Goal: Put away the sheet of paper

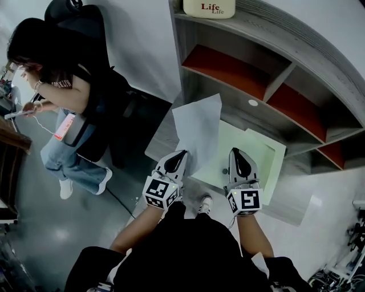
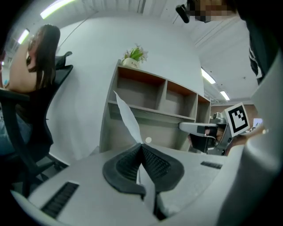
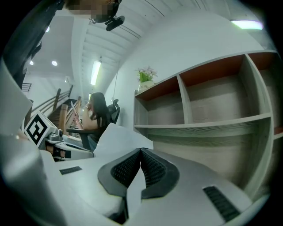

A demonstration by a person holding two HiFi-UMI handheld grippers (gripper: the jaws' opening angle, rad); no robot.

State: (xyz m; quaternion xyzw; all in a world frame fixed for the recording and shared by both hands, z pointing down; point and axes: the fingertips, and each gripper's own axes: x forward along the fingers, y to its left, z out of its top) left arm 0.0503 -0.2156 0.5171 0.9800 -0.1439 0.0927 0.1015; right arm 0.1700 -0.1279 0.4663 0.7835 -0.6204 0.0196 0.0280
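A white sheet of paper [image 1: 198, 128] stands up from my left gripper [image 1: 182, 153], which is shut on its lower edge. In the left gripper view the sheet [image 2: 128, 118] rises out of the closed pads of the left gripper [image 2: 141, 145], in front of the grey shelf unit [image 2: 154, 110]. My right gripper [image 1: 234, 150] is level with the left one, a little to the right of the paper and over a pale green flat surface [image 1: 254, 149]. In the right gripper view its pads [image 3: 152, 170] meet at the right gripper's tip [image 3: 141, 150]. The sheet [image 3: 117, 140] shows just behind and to the left.
The grey shelf unit [image 1: 268, 85] has orange-backed compartments and a planter [image 1: 209, 8] on top. A person [image 1: 63, 85] sits in a black chair at the left, holding a phone. A cable [image 1: 120, 202] runs over the grey floor. The shelf's open compartments [image 3: 212, 101] lie ahead.
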